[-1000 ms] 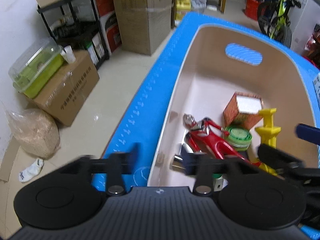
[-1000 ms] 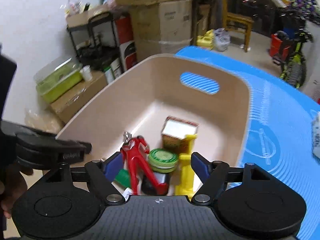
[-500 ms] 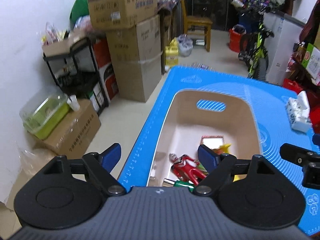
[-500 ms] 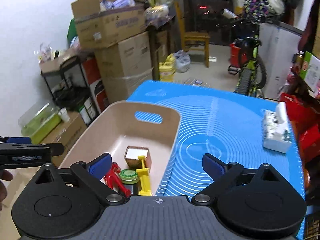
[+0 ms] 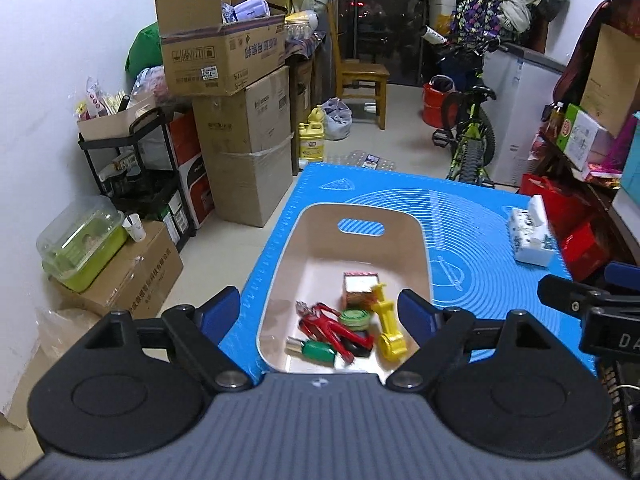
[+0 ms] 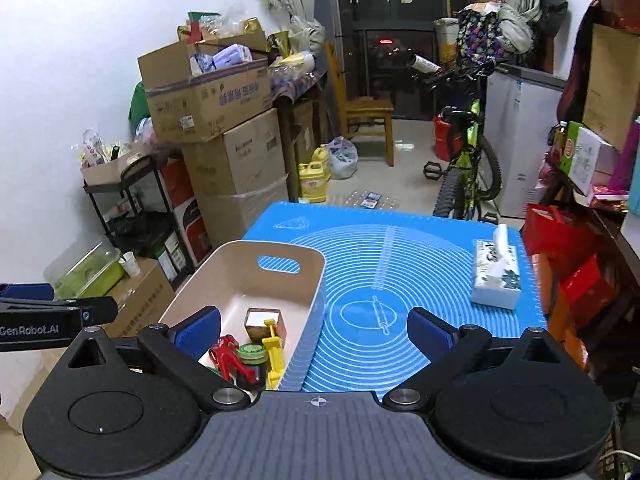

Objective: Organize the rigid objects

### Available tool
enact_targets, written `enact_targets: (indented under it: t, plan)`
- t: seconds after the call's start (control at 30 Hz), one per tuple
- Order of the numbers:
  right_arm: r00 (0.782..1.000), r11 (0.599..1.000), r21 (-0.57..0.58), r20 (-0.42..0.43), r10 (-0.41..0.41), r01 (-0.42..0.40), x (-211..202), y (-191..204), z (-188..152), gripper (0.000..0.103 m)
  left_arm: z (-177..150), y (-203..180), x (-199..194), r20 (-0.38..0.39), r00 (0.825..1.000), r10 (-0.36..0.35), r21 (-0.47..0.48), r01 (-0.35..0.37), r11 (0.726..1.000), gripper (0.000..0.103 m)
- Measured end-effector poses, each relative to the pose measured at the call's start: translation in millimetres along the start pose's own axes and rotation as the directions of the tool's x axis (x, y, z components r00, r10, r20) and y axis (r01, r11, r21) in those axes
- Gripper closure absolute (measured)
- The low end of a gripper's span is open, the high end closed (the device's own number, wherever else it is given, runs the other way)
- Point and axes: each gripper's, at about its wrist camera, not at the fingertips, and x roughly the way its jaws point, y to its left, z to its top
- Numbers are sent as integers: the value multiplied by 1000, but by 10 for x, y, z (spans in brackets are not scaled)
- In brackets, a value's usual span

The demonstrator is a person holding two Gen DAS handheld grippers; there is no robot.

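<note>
Beige plastic bin (image 5: 424,240) sits on our blue silicone mat (image 6: 400,280) | in it we see a red toy figure (image 5: 328,326), yellow toy (image 5: 388,320), green-lidded jar (image 5: 354,317), small brown box (image 5: 358,289) | left gripper (image 5: 320,312) spread wide, empty | right gripper (image 6: 316,330) spread wide, empty | white tissue box (image 6: 496,276) well apart.

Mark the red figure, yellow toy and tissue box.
red figure (image 5: 326,326), left wrist view, on its torso.
yellow toy (image 5: 386,320), left wrist view, on its shaft.
tissue box (image 6: 496,280), right wrist view, on its top face.
</note>
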Motion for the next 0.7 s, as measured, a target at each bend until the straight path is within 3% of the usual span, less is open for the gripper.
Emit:
enact_targets:
  t: [0.37, 0.57, 0.7]
  plan:
    - [1000, 1000, 11, 23, -14, 14, -488, -50, -412, 4, -389, -79, -391, 21, 1000, 5, -20, -4, 1000, 17]
    - [1000, 999, 13, -1, -30, 30, -594, -78, -716, 4, -646, -80, -412, -9, 1000, -14, -30, 14, 999, 17]
    - [999, 999, 7, -2, -42, 42, -635, -78, -942, 4, -845, -106, -396, -7, 1000, 11, -6, -11, 1000, 17]
